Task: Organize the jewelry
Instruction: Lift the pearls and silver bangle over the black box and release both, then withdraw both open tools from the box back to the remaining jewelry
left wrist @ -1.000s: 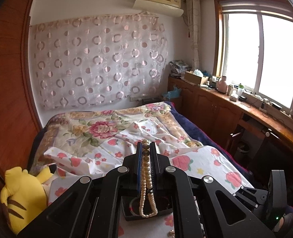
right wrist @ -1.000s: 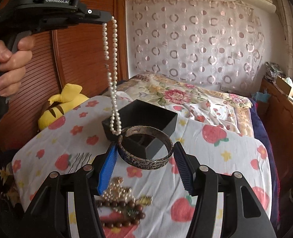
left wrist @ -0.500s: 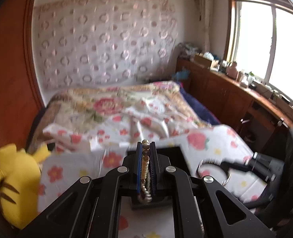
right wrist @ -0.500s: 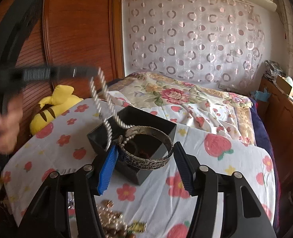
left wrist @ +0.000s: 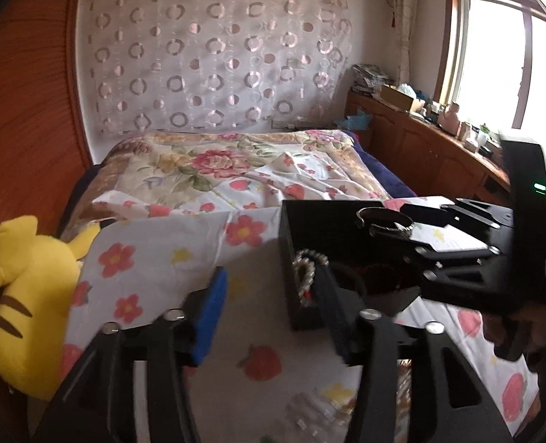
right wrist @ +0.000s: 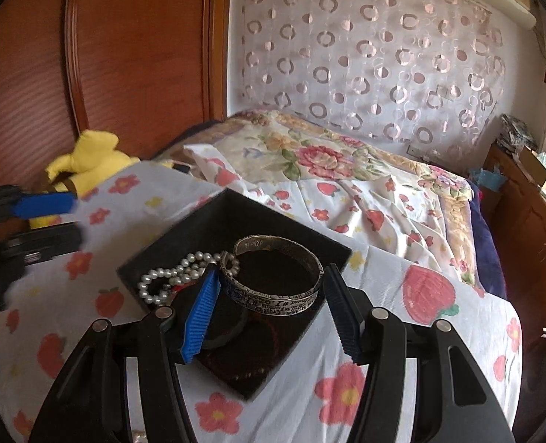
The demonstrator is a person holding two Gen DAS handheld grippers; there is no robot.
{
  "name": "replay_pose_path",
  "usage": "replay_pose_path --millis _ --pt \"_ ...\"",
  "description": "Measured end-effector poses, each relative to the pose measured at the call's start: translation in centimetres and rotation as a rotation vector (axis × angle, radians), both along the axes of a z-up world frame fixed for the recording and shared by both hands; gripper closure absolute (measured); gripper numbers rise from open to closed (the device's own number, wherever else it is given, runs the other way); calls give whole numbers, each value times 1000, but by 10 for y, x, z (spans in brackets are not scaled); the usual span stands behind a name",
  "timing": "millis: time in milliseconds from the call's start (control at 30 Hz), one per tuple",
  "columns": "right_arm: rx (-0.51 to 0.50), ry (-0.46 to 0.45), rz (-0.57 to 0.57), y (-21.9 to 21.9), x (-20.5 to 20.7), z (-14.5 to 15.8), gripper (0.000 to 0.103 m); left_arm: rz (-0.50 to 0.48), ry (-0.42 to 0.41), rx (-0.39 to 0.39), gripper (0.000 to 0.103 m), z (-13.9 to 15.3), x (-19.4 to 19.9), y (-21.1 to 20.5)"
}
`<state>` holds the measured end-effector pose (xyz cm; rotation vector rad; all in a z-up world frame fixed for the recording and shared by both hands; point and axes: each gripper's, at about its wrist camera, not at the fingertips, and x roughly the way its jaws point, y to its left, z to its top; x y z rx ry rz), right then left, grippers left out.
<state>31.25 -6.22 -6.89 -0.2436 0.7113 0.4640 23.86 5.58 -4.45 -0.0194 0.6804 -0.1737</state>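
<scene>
A black box (right wrist: 236,214) stands on the flowered cloth (right wrist: 383,332). Inside it, against the left wall, lies a pearl necklace (right wrist: 195,258), also visible in the left wrist view as the necklace (left wrist: 304,269). My left gripper (left wrist: 273,306) hovers by the box's (left wrist: 309,217) left wall; its jaws are opening with nothing between the pads. In the right wrist view the left gripper (right wrist: 62,219) sits left of the box. My right gripper (right wrist: 273,277) is shut on a silver engraved bangle (right wrist: 273,299), held just above the box. The bangle (left wrist: 383,221) also shows from the left.
A yellow plush toy (left wrist: 25,295) lies left of the cloth. More loose jewelry (left wrist: 309,406) lies blurred on the cloth in front of the box. A bed with a floral quilt (right wrist: 328,158) is behind, a wooden wardrobe (right wrist: 125,55) to the left, cabinets (left wrist: 439,155) to the right.
My left gripper sank to the box and let go of the pearl necklace, which now lies in the box. My right gripper carried the bangle forward over the box.
</scene>
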Motion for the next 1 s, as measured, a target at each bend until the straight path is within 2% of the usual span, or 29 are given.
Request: replay_pose_path --millis 67,133,233,367,433,533,667,733,833,1000 --pt "-27 4 -16 4 4 -5 42 10 -9 -3 40 -1 -8 6" --pt "-30 -1 -26 3 5 -7 42 27 -31 -4 25 -3 -19 14" --pt "-13 -3 -40 -1 5 -4 41 44 -45 -8 16 -6 -31 19" --pt "20 -26 -26 -14 -12 12 41 46 -46 -27 13 -11 -45 23" --pt "38 -32 -13 -24 -29 20 41 39 -43 -45 8 -14 -53 22" --pt "48 -31 16 -39 -59 25 41 35 -48 -51 8 -19 -68 17" --pt "39 2 63 -53 -99 14 41 21 -38 -46 8 -28 -86 8" --pt "31 22 85 -56 -117 4 51 10 -30 -58 8 -33 -96 3" --pt "47 72 124 -61 -146 -14 58 2 -23 -60 8 -37 -106 -4" --pt "51 116 192 -44 -176 -31 62 -11 4 -80 8 -45 -126 -6"
